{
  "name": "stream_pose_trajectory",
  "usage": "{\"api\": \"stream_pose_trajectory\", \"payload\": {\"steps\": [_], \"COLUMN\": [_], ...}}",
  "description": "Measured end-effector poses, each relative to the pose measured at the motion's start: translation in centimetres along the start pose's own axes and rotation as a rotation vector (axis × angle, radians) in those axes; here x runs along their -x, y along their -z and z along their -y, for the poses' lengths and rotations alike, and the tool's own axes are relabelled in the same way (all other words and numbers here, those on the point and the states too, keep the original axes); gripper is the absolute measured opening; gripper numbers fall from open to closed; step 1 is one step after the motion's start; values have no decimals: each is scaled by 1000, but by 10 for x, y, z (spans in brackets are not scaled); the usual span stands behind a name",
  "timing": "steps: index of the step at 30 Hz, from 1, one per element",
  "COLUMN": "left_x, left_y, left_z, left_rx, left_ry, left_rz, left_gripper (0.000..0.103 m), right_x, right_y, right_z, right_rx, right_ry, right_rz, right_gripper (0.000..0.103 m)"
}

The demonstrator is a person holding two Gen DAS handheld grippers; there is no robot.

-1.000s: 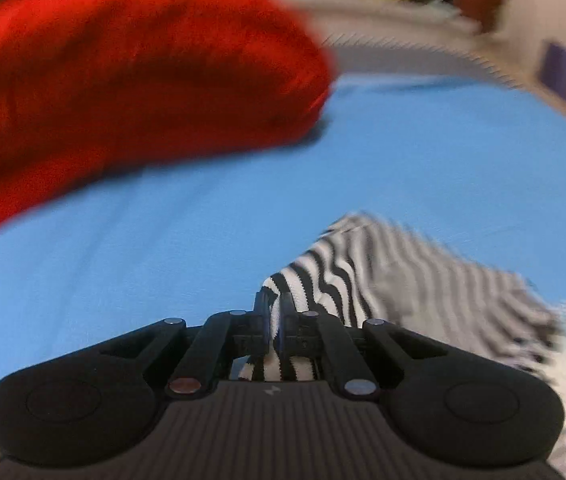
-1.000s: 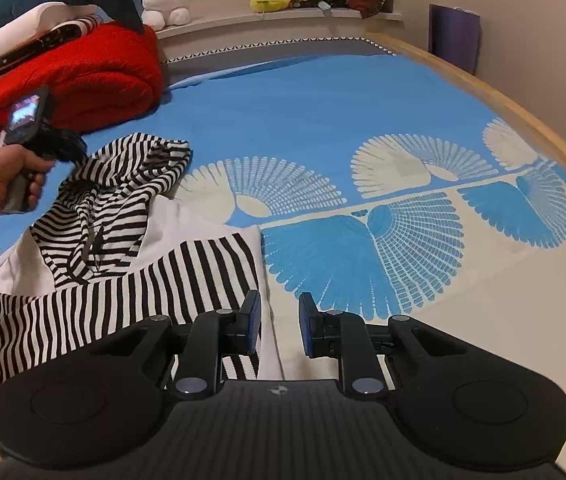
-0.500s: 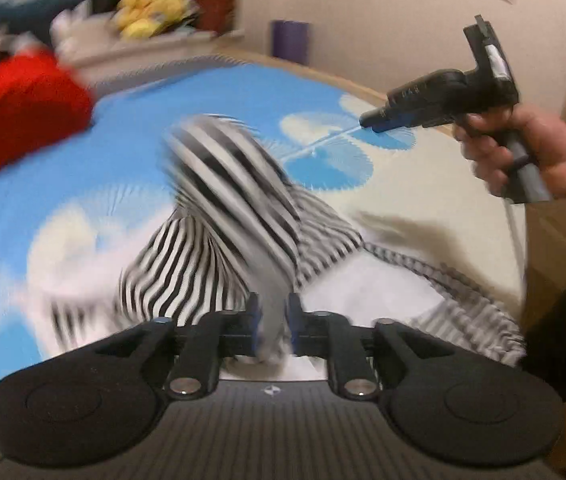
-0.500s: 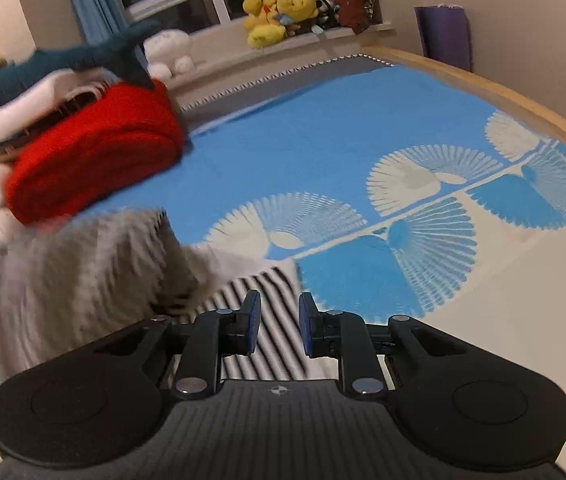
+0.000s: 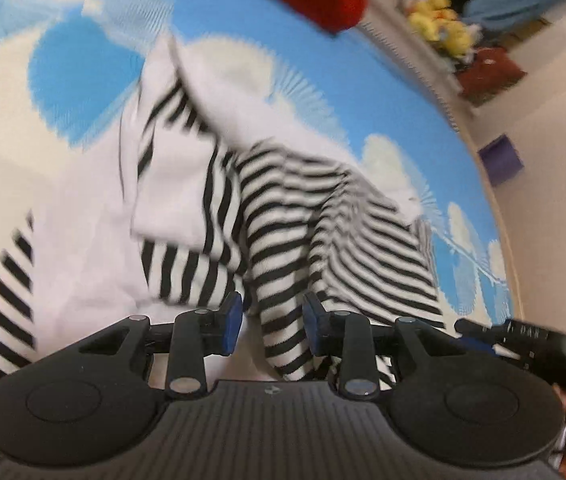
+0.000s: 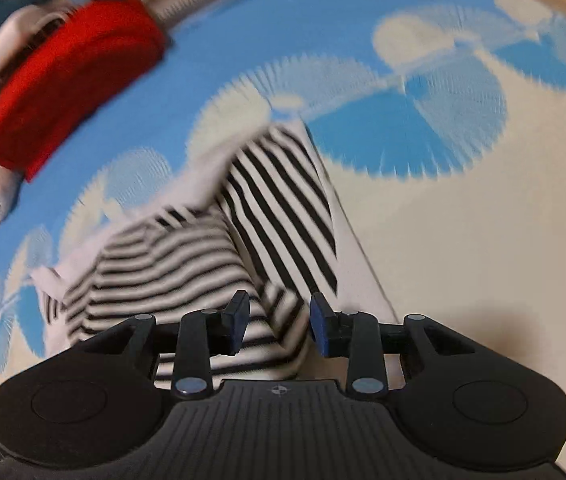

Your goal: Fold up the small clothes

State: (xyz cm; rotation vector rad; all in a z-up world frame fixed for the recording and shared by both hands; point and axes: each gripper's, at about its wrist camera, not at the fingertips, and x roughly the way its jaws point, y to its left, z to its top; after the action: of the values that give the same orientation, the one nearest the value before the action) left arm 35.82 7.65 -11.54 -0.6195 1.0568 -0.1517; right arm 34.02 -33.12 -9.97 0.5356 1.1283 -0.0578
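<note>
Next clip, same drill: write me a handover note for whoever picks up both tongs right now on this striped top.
Left tongs: jaws have just been opening; striped cloth lies between them, not pinched.
Right tongs: jaws also just opening, pads clear of the cloth below.
Striped top: bunched on the blue patterned bedspread, one part thrown across the body. Red blanket lies beyond it.
Done: one fold, roughly.
Left: flatten the fold, finish the remaining ones.

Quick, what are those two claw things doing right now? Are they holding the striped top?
Left gripper: open, just been opening; striped top lies loose between its fingers.
Right gripper: open, just been opening; nothing gripped.
</note>
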Motion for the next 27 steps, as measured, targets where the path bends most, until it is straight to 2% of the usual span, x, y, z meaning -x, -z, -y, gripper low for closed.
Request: {"api": "stream_pose_trajectory", "payload": {"steps": [2, 4, 6, 7, 8, 9, 10, 12, 14, 15, 16, 17, 18, 19, 20, 21, 22, 23, 25, 26, 27], "left_x": [-14, -27, -32, -30, -22, -10, 8, 46, 74, 79, 78, 69, 54, 35, 19, 12, 14, 20, 34, 39, 39], "left_y": [5, 10, 10, 7, 2, -5, -13, -24, -31, -33, -34, -34, -33, -31, -26, -24, -23, -25, -30, -30, -30], "left_z": [-4, -1, -2, 0, 3, 7, 10, 9, 1, -4, -13, -19, -27, -34, -41, -46, -47, -45, -37, -32, -27], "left_rx": [38, 32, 42, 39, 19, -11, -49, -93, -111, -110, -97, -80, -67, -62, -59, -46, -29, -27, -43, -59, -74], "left_ry": [20, -12, 8, 33, 45, 55, 57, 49, 35, 26, 13, -11, -54, -100, -143, -189, -229, -223, -174, -146, -111], "left_rz": [-38, -62, -70, -66, -36, 15, 90, 236, 339, 353, 332, 279, 183, 63, -35, -67, -47, -8, 74, 114, 134], "left_gripper": [35, 35, 6, 1, 1, 1, 0, 0, 1, 1, 1, 1, 1, 2, 3, 4, 5, 6, 14, 19, 19], "right_x": [-11, -21, -27, -29, -30, -28, -24, 1, 29, 37, 38, 31, 18, 2, -18, -31, -39, -39, -25, -16, -8], "right_y": [5, 11, 16, 18, 19, 18, 15, 6, 0, 0, 1, 4, 7, 12, 19, 25, 30, 31, 27, 24, 24], "right_z": [0, -4, -7, -9, -10, -10, -9, -7, -5, -4, -2, -1, 0, 0, 4, 7, 13, 15, 9, 3, -4], "right_rx": [3, 33, 48, 59, 60, 49, 23, -50, -95, -109, -120, -132, -135, -133, -128, -131, -159, -186, -172, -139, -109], "right_ry": [22, 58, 67, 58, 42, 21, -6, -135, -271, -304, -318, -318, -286, -220, -113, -40, 9, 14, 7, 13, 16], "right_rz": [-33, -60, -75, -82, -82, -73, -45, 65, 201, 237, 239, 192, 117, 30, -74, -133, -164, -161, -78, -13, 38], "right_gripper": [35, 35, 31, 25, 8, 4, 4, 3, 3, 3, 3, 3, 3, 3, 4, 7, 12, 16, 16, 20, 27]}}
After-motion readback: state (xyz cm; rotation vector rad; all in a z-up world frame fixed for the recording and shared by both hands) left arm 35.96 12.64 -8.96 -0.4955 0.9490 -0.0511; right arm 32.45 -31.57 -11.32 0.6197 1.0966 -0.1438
